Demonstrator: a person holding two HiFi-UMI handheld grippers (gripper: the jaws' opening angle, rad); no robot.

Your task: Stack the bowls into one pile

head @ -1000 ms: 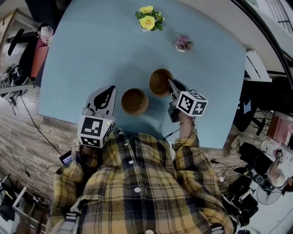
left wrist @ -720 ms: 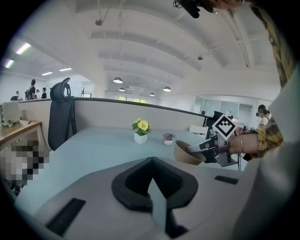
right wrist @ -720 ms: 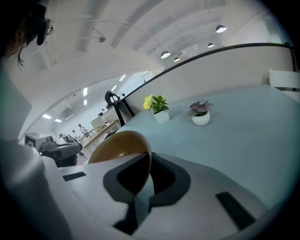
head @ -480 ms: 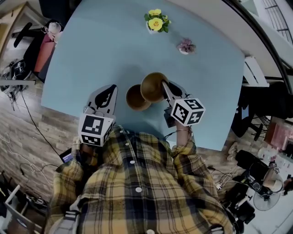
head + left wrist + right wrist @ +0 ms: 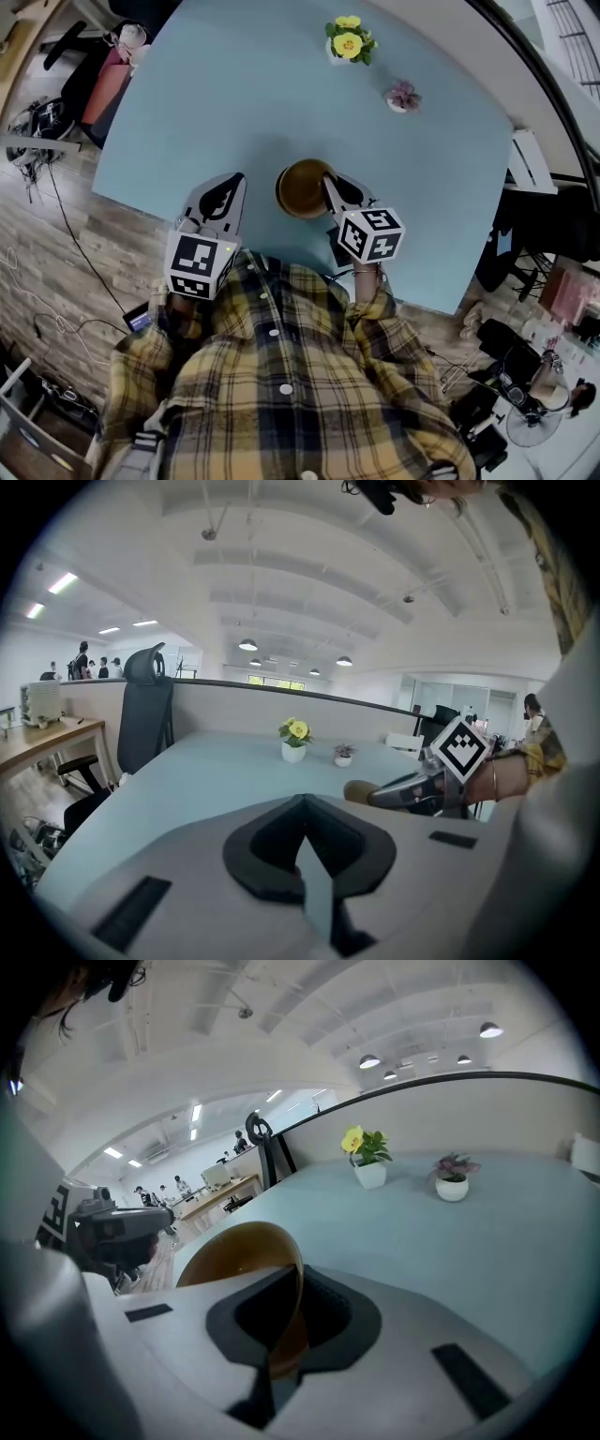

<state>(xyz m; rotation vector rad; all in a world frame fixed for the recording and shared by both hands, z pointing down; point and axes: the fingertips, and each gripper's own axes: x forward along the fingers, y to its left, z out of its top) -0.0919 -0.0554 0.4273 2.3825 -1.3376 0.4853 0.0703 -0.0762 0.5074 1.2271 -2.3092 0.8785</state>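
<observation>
— What has the person in the plaid shirt [image 5: 281, 375] got hold of?
— A brown bowl [image 5: 302, 187]. The right hand-held gripper [image 5: 328, 184] has its jaws clamped on the bowl's wall at the rim, on the bowl's right side, one jaw inside and one outside.
— And the other one?
— The left hand-held gripper [image 5: 227, 184] is just left of the bowl and apart from it. Its jaws are pressed together with nothing between them.
— Where's the bowl, then?
— Over the pale blue worktop [image 5: 216, 94], close to the edge nearest the person, mouth upward. Whether another bowl sits under it I can't tell from here.
— Anything beyond the bowl?
— Well past it, a small pot with a pinkish plant [image 5: 403, 96], and farther off a white pot of yellow flowers [image 5: 348, 42].
</observation>
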